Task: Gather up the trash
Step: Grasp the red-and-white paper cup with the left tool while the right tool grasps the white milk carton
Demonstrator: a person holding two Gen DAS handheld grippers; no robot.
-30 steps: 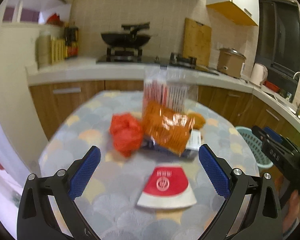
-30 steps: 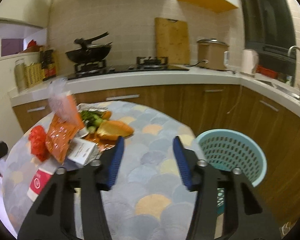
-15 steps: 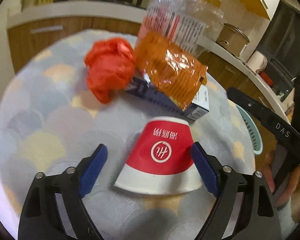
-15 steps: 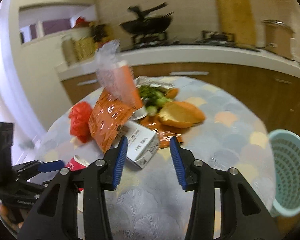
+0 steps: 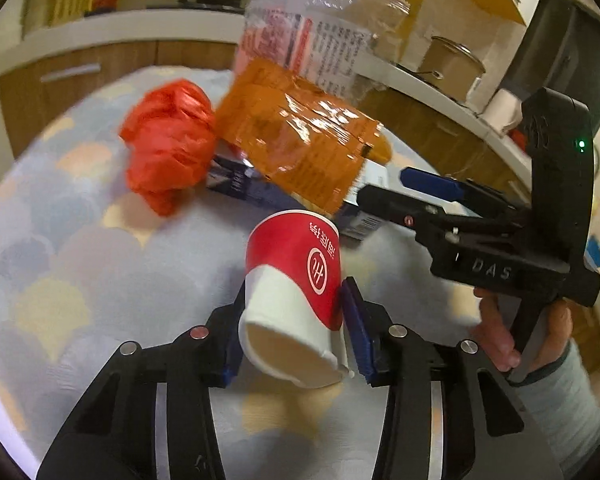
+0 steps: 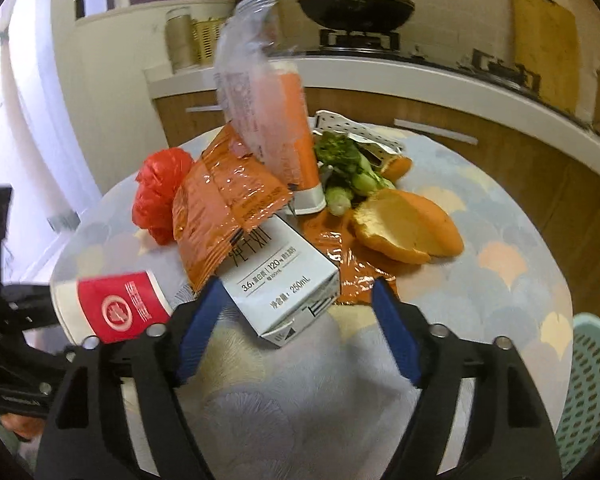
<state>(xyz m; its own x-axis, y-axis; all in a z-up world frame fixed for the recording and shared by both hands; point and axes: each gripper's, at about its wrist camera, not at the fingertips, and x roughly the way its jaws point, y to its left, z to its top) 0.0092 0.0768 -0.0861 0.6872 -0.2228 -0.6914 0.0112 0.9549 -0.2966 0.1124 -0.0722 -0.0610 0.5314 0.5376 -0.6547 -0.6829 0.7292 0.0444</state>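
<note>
The left gripper [image 5: 294, 320] is gripping a red and white paper cup [image 5: 296, 276] between its blue pads, the cup tilted with its open mouth facing the camera, above the patterned table [image 5: 80, 248]. The right gripper [image 6: 296, 320] is hovering with its fingers spread wide around the near end of a white milk carton [image 6: 284, 280], not touching it. An orange wrapper [image 6: 224, 208] is leaning on the carton, with a crumpled red bag [image 6: 158, 196] beside it. A teal basket [image 6: 588, 392] is standing past the table's right edge.
</note>
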